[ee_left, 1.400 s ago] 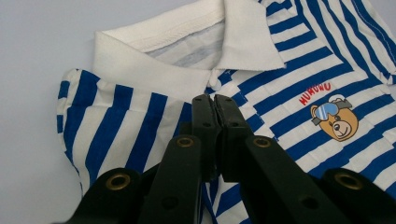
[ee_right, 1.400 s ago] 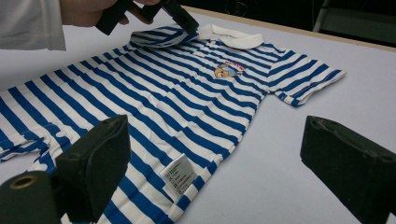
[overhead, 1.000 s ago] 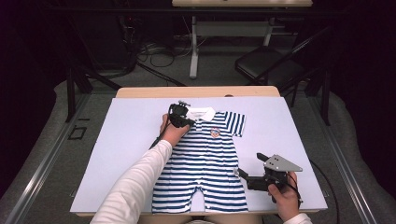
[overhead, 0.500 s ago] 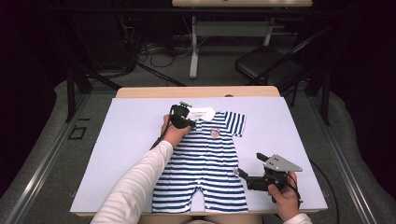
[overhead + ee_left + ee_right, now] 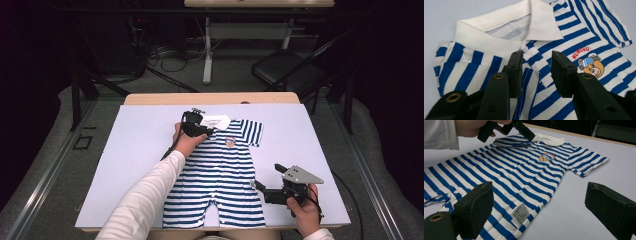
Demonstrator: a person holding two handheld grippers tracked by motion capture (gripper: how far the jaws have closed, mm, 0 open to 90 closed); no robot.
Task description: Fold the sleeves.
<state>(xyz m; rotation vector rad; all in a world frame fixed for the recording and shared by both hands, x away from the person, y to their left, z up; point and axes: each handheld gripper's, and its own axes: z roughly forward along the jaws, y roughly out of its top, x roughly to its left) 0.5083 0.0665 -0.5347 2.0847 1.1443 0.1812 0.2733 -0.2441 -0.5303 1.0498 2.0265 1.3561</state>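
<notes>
The striped romper (image 5: pixel 220 170) lies flat on the white table (image 5: pixel 130 150), collar away from the person; its left sleeve (image 5: pixel 461 67) is folded inward. The left gripper (image 5: pixel 535 72) hovers over that fold, its jaws having just been opening, no cloth pinched between them. The right gripper (image 5: pixel 539 207) stands wide apart near the care label (image 5: pixel 520 213), holding nothing. Risk: the released sleeve may spring back; a pad may snag the cloth and drag the fold open.

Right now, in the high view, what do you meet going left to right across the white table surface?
Bare white table surface → left gripper at the collar → blue-and-white striped baby romper → right gripper, jaws open beside the romper's edge.
</notes>
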